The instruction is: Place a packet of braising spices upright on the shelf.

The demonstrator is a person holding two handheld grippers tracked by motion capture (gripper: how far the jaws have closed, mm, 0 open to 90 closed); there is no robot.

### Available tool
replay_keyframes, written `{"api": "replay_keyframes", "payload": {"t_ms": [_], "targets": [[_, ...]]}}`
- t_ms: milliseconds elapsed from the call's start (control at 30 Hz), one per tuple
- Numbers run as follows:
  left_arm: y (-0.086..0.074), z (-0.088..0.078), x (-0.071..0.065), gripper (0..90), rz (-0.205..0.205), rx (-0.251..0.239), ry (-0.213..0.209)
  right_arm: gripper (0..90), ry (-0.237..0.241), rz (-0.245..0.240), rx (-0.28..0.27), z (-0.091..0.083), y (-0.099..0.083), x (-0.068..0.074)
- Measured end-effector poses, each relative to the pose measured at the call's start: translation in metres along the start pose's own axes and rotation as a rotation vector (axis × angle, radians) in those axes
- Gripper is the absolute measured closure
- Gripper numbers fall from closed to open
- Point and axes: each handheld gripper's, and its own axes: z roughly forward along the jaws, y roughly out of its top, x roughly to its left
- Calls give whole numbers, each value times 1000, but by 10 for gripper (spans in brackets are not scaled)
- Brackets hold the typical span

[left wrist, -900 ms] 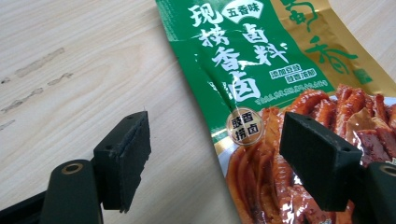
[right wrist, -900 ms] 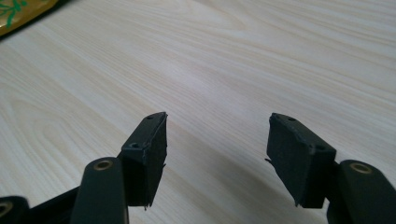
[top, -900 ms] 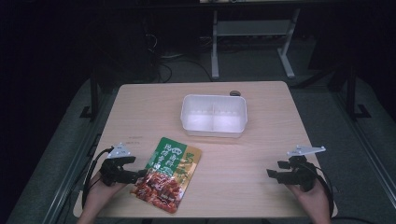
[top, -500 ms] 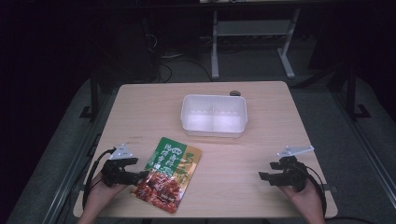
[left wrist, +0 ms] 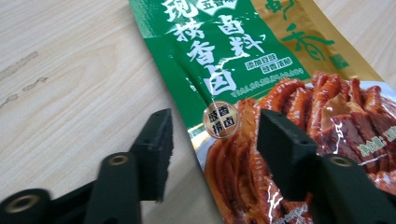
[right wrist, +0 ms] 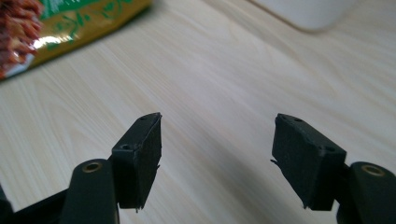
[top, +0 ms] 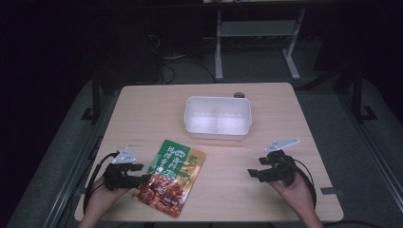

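- The flat glossy food pouch, green and gold at one end with a picture of red braised meat at the other [top: 172, 176], lies on the pale wooden table [top: 157, 109], well in front of the white two-compartment plastic tray [top: 217, 117], toward the person's side and to the left.
- The left gripper [top: 145, 179] sits at the pouch's left edge with its jaws spread apart and not pressing. In the left gripper view one jaw stands over the pouch [left wrist: 243, 84] near its meat picture and the other over bare wood just beside the edge; nothing is clamped.
- Risk, as I judge it: the pouch is thin and lies flat, so a jaw may fail to get under the edge. Closing then would pinch film alone or push the pouch sideways across the table.
- A second risk: gripped by one edge, the slick foil could slide out or the pouch could sag and swing, catching the tray's rim on the way in.
- The right gripper [top: 253, 173] hovers well to the right of the pouch, jaws wide open and empty, too far off to steady it.
- The high view gives the layout: pouch, tray, both hands, and a small dark round thing [top: 239, 94] behind the tray, too small to identify.
- The left gripper view adds how the jaws straddle the pouch's edge, and its printed lettering.
- The right gripper view [right wrist: 217, 135] shows bare wood between its jaws, with the pouch's gold corner [right wrist: 70, 28] far off.
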Motion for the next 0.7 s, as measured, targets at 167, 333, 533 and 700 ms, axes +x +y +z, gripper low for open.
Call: {"api": "replay_keyframes", "payload": {"t_ms": [167, 333, 533, 700], "targets": [[1, -2, -2, 595, 15, 2, -22, 324, 29, -38, 4, 11, 25, 12], [0, -2, -1, 735, 30, 20, -39, 327, 41, -97, 48, 29, 52, 28], [0, 1, -2, 851, 45, 44, -76, 328, 72, -119, 84, 51, 76, 37], [0, 5, -6, 899, 69, 76, -105, 329, 99, -119, 100, 63, 90, 41]]}}
